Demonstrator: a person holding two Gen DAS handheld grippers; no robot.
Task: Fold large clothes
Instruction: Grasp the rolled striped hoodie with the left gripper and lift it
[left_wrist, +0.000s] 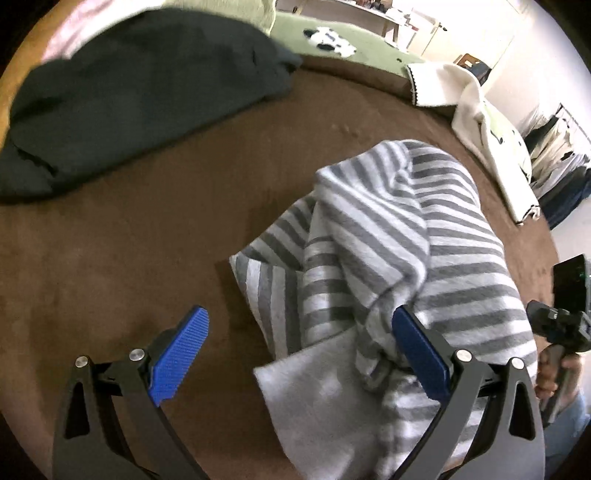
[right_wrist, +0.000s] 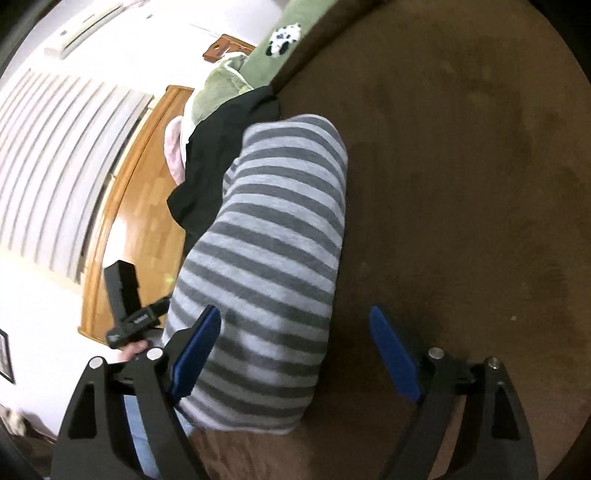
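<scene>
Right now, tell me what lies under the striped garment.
The striped garment lies bunched on the brown bed cover, which shows all around it. Its own folded layers sit beneath the top one; anything else under the bunch is covered.

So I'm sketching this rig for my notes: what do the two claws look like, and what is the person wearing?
Both the left claw and right claw have black, curved arms with triangular cut-outs and silver round pivot pins. Each finger ends in a blue ribbed pad. The handheld units are black. Light blue clothing shows near one hand.
</scene>
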